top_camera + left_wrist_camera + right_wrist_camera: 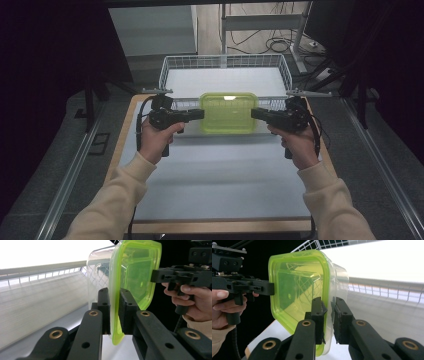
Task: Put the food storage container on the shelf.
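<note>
Item: lidded container [229,113] — clear tub, green lid — being held above the worktop [220,175], before the wire basket [225,62]. Judged light, stiff, slippery. Rim being clamped by left gripper [114,312] and right gripper [329,315] jaws.

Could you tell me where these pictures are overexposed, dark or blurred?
High view: surroundings are very dark, with a glare spot on the green lid and a bright wire basket floor. Left gripper view: the upper left is blown out white and the table smeared, while the left gripper is sharp. Right gripper view: the upper right is washed out, and the right gripper is crisp.
</note>
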### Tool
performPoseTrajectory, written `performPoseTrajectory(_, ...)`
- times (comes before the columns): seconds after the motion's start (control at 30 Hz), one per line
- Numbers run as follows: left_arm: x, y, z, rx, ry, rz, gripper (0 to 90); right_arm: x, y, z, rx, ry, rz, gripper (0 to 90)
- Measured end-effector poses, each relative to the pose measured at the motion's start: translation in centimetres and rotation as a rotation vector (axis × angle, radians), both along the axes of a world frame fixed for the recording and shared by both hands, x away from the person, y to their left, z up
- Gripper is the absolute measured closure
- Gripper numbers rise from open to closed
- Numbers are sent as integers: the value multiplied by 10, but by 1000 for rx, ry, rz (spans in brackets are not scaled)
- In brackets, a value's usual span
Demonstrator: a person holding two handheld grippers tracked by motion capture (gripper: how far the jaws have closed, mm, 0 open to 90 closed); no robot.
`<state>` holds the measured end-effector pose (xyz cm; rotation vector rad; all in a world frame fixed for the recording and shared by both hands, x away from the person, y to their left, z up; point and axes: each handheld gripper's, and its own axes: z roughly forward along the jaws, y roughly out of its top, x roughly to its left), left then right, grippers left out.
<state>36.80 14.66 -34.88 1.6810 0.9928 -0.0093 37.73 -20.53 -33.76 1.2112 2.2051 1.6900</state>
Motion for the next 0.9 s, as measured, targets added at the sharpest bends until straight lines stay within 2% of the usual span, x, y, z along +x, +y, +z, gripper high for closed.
performPoseTrajectory(0.2,5,1,6,-6,0,9,812,6,2,9,-9,-11,-3,803)
performPoseTrajectory(0.47,18,0,22,24,-16,30,810,17,4,16,-4,-8,-13,802)
performPoseTrajectory(0.73,29,-2,31,40,-22,43,809,27,5,23,-10,-13,-24,801)
performPoseTrajectory(0.9,36,-2,38,48,-25,52,808,36,7,30,-30,-14,-27,798)
